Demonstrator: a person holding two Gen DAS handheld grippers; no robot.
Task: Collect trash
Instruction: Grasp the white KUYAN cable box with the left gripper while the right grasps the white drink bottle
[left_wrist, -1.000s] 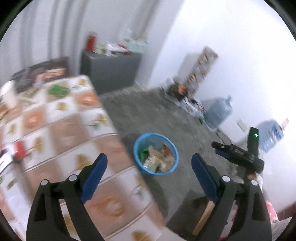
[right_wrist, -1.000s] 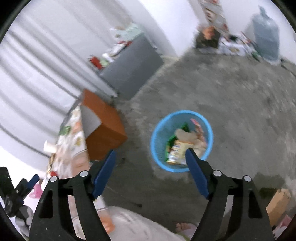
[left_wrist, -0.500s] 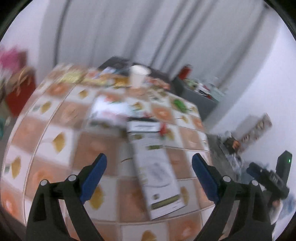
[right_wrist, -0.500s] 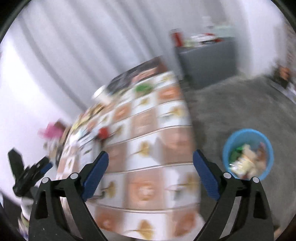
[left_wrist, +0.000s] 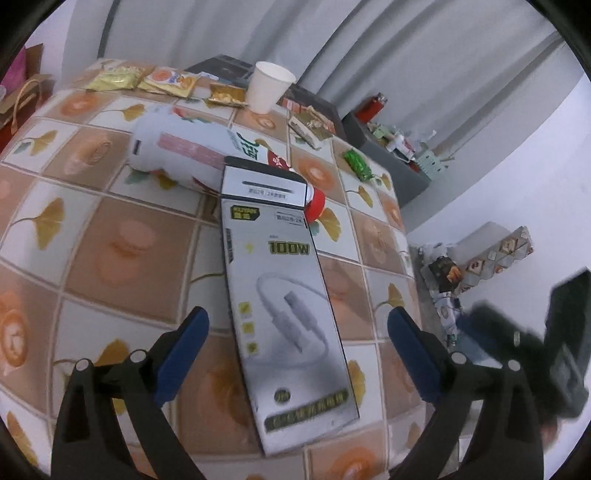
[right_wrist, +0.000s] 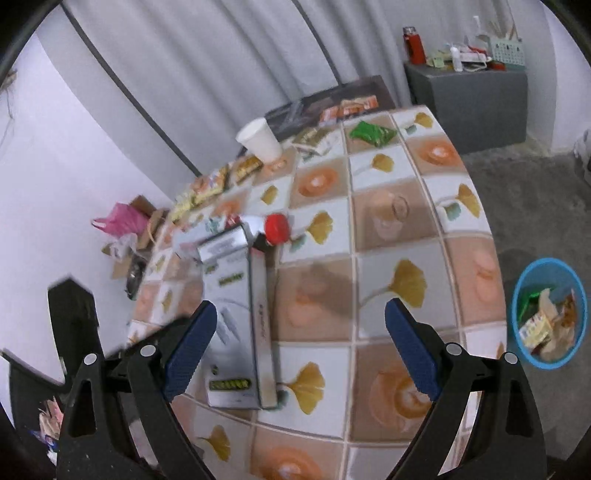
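A long white cable box marked 100W (left_wrist: 288, 302) lies on the tiled tablecloth (left_wrist: 122, 251), straight ahead of my open, empty left gripper (left_wrist: 297, 350). The box also shows in the right wrist view (right_wrist: 238, 325). A white bottle with a red cap (left_wrist: 199, 158) lies behind it. My right gripper (right_wrist: 295, 347) is open and empty above the table, to the right of the box. The blue trash basket (right_wrist: 517, 291) with wrappers in it stands on the floor at the right. A green wrapper (left_wrist: 357, 164), yellow snack packets (left_wrist: 114, 77) and a paper cup (left_wrist: 267, 86) sit farther back.
The table's right edge (right_wrist: 491, 229) drops to grey floor. A grey cabinet (right_wrist: 469, 96) with clutter stands by the curtain. Bags and a pink sack (right_wrist: 122, 221) lie on the floor beyond the table's far side. The other gripper appears blurred at each view's edge.
Both grippers have swung from over the blue basket on the floor to over the table. The left one has closed in on the cable box. Both stayed open.
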